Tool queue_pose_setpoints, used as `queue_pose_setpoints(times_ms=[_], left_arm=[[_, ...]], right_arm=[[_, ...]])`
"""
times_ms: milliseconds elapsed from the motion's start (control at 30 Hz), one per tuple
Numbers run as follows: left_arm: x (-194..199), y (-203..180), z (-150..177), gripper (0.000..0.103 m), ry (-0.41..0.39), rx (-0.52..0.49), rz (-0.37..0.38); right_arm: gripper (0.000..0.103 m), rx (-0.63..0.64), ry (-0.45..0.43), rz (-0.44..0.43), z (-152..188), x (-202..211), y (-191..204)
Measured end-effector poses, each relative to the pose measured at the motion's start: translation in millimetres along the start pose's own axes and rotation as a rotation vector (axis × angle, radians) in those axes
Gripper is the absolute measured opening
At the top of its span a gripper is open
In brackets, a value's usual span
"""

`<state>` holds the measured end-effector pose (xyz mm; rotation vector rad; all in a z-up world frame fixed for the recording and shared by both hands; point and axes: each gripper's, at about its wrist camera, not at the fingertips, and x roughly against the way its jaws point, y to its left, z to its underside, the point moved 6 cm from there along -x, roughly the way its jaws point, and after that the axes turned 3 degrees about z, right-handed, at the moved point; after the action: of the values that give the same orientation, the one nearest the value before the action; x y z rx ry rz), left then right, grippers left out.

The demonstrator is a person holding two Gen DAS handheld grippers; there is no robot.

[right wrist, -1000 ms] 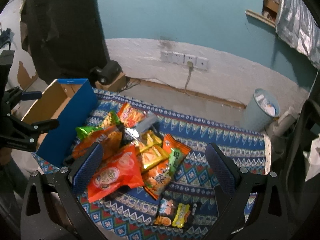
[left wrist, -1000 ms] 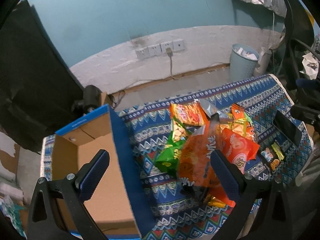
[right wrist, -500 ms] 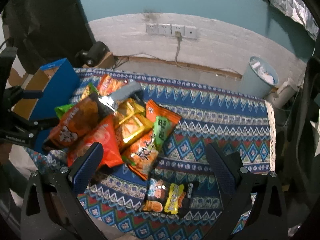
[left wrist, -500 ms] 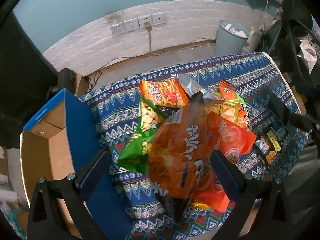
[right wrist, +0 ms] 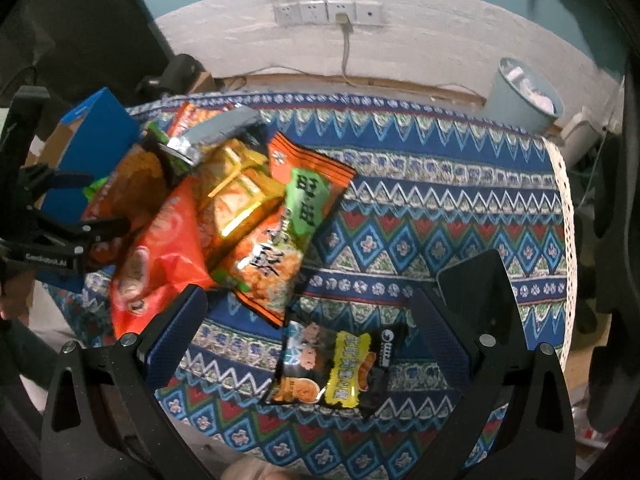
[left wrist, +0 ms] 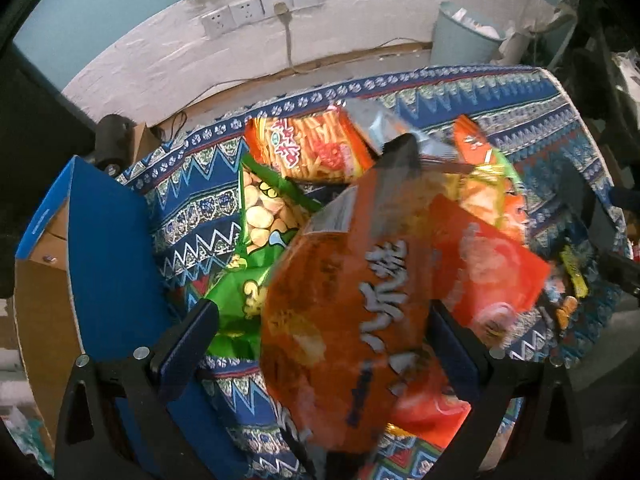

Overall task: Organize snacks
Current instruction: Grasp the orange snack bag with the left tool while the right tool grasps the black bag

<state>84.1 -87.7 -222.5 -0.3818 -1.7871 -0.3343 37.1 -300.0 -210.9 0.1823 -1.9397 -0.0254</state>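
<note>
A pile of snack bags lies on a patterned blue cloth [right wrist: 420, 216]. My left gripper [left wrist: 324, 344] is open, its jaws on either side of a big orange bag [left wrist: 344, 320] with white lettering. Beside that bag lie a green bag [left wrist: 256, 256], a red bag [left wrist: 488, 268] and an orange stick-snack bag [left wrist: 308, 148]. An open blue cardboard box [left wrist: 104, 256] stands to the left. My right gripper [right wrist: 308, 332] is open, low over a small black and yellow packet [right wrist: 336, 364]. An orange and green bag [right wrist: 288, 232] lies just beyond it.
A black phone-like slab [right wrist: 476, 300] lies on the cloth by my right finger. A pale blue waste bin [right wrist: 520, 96] stands on the floor behind the table. Wall sockets [right wrist: 328, 12] with a cable are on the white wall. The left gripper also shows in the right wrist view [right wrist: 76, 216].
Both grippers have come down and forward toward the snacks. The big orange bag now fills the space between the left jaws. The black and yellow packet is now between the right jaws.
</note>
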Motion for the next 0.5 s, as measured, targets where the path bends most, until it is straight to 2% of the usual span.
queue_pose_setpoints(times_ms=[100, 233, 300, 367, 500], left_arm=[[-9.4, 2.9, -1.5, 0.102, 0.021, 0.020, 0.007], [-10.0, 1.5, -3.8, 0.102, 0.000, 0.001, 0.007], [-10.1, 0.3, -5.7, 0.094, -0.014, -0.001, 0.014], [-10.0, -1.5, -7.6, 0.091, -0.024, -0.007, 0.015], [-7.0, -5.4, -8.1, 0.076, -0.047, -0.036, 0.006]], right_arm=[[0.100, -0.020, 0.031, 0.003, 6.1, -10.2, -7.8], [0.100, -0.038, 0.100, 0.014, 19.7, -29.1, -15.7], [0.100, -0.039, 0.133, 0.020, 27.3, -39.4, -17.6], [0.100, -0.035, 0.161, 0.024, 33.7, -48.0, -17.6], [0.100, -0.020, 0.211, 0.045, 45.3, -64.2, -17.1]])
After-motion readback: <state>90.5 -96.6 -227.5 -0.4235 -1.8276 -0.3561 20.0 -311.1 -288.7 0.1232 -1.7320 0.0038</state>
